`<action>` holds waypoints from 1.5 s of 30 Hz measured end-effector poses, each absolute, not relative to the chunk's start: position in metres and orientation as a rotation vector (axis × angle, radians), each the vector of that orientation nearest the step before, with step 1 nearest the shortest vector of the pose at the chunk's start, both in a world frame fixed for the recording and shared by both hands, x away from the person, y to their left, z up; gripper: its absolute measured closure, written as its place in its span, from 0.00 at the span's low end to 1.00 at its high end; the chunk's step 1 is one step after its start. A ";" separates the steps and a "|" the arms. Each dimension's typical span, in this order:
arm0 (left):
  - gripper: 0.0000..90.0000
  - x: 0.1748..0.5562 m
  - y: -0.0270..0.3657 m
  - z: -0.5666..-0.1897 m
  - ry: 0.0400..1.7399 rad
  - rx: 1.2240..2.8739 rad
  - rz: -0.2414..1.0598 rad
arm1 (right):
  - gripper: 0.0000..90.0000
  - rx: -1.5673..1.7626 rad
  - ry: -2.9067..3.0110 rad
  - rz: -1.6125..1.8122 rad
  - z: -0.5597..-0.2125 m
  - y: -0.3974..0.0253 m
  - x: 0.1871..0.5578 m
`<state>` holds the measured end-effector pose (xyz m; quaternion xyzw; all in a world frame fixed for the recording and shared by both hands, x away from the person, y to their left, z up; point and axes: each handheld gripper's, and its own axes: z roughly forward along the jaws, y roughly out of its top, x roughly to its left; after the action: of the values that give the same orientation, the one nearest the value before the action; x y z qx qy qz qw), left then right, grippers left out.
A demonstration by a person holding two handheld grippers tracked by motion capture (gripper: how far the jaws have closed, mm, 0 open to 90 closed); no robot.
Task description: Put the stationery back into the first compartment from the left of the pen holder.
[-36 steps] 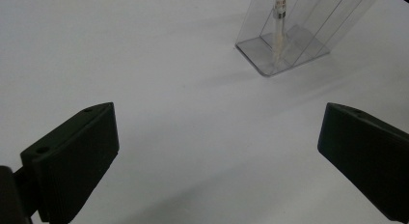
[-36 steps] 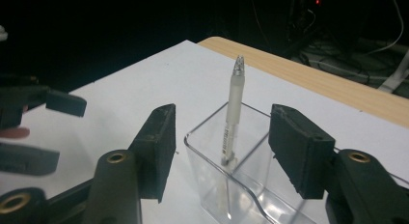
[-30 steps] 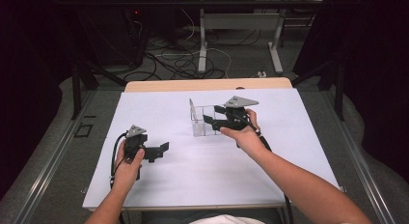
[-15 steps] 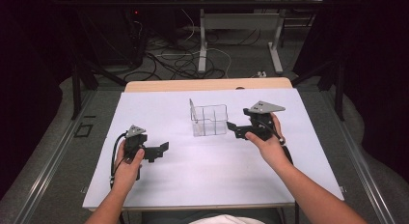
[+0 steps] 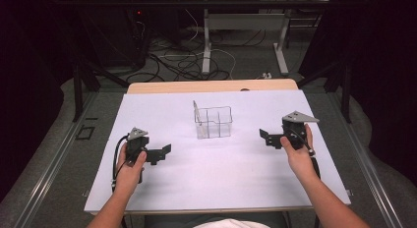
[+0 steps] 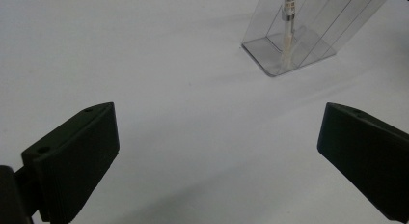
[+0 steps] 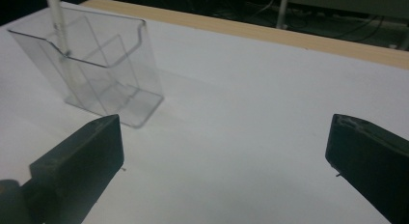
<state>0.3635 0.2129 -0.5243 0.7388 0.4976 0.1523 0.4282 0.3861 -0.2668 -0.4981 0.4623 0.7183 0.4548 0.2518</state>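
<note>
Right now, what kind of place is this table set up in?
Probably a lab or workshop. A white-covered table stands among loose floor cables and metal desk legs; on it, a clear plastic holder with a pen.

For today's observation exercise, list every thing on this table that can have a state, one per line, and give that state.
Clear organiser: upright on the white table cover, its compartments open at the top.
Pen: standing in an end compartment of the organiser, leaning against its wall, tip end down.
Left claw: open, holding nothing, apart from the organiser.
Right claw: open, holding nothing, apart from the organiser.
</note>
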 end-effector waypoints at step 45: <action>0.01 0.368 0.223 -0.528 1.283 1.833 0.389 | 0.00 1.572 1.790 1.051 -0.553 -0.341 0.397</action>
<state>0.3682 0.2228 -0.5277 0.7318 0.5123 0.1552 0.4218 0.3968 -0.3411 -0.5529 0.5822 0.6627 0.3890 0.2658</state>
